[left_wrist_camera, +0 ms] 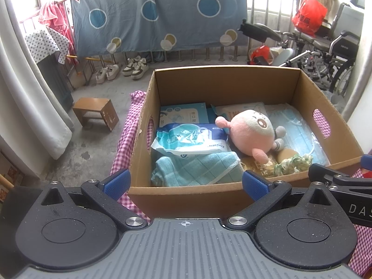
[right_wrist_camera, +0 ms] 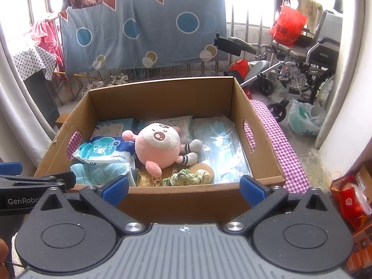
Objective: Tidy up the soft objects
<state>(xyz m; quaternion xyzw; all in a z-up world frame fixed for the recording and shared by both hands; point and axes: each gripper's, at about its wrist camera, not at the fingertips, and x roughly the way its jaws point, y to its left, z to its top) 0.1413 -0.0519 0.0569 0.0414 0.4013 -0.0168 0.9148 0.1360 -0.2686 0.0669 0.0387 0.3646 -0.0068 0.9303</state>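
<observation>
Left wrist view: your left tongs (left_wrist_camera: 184, 181) stand wide apart with nothing between the blue pads, held just in front of the near wall of the cardboard box (left_wrist_camera: 186, 197). At the right edge of that view you can see your right tongs (left_wrist_camera: 337, 179) beside them. From the right wrist view, your right tongs (right_wrist_camera: 184, 187) are spread just as wide and grip nothing, also at the near wall of the box (right_wrist_camera: 186, 200), with your left tongs (right_wrist_camera: 34, 181) showing at the left edge.

Inside the box, the pink plush toy (left_wrist_camera: 252, 131) lies on its back near the middle, resting across the other things. Left of it, a pack of wet wipes (left_wrist_camera: 190, 141) sits on top of a folded light blue cloth (left_wrist_camera: 197, 171) at the near left corner. Just beside the toy's foot, close to the near wall, you have a green scrunchie (left_wrist_camera: 294, 164) touching a tan round thing I cannot identify. A clear bag of blue face masks (left_wrist_camera: 300, 130) covers the right side of the floor, and a light blue carton (left_wrist_camera: 183, 114) lies flat at the far left.

The box stands on a pink checked cloth (left_wrist_camera: 126, 139). Beyond it, a small wooden stool (left_wrist_camera: 96, 114) stands on the concrete floor, a blue patterned sheet (left_wrist_camera: 158, 16) hangs on the railing, and a wheelchair (left_wrist_camera: 325, 53) is parked at the far right.
</observation>
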